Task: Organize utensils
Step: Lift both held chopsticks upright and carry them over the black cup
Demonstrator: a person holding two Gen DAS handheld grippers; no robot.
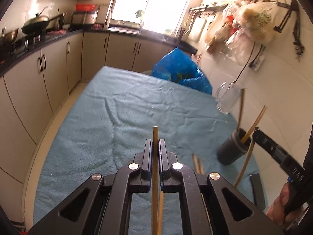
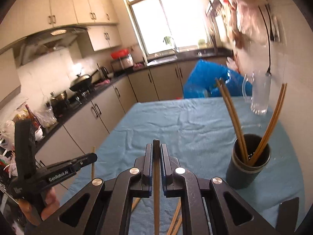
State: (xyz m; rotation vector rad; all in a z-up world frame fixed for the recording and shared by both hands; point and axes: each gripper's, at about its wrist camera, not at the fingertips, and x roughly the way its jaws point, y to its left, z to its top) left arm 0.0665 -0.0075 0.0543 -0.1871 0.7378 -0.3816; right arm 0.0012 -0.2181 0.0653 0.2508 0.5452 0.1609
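Observation:
My left gripper (image 1: 155,144) is shut on a wooden chopstick (image 1: 155,176) that stands upright between the pads, above the blue-clothed table (image 1: 121,117). My right gripper (image 2: 156,149) is shut on another wooden chopstick (image 2: 156,186), also upright. A dark utensil cup (image 2: 249,168) with several chopsticks in it stands at the right; it also shows in the left wrist view (image 1: 233,146). Loose chopsticks (image 1: 198,163) lie on the cloth below the grippers, and more of them show in the right wrist view (image 2: 176,221). The right gripper appears in the left view (image 1: 277,152) beside the cup, holding its chopstick (image 1: 244,164).
A clear glass mug (image 2: 258,96) stands behind the cup near the wall. A blue plastic bag (image 1: 182,70) sits at the table's far edge. A flat dark object (image 1: 258,190) lies at the right edge. Kitchen cabinets (image 1: 45,72) run along the left.

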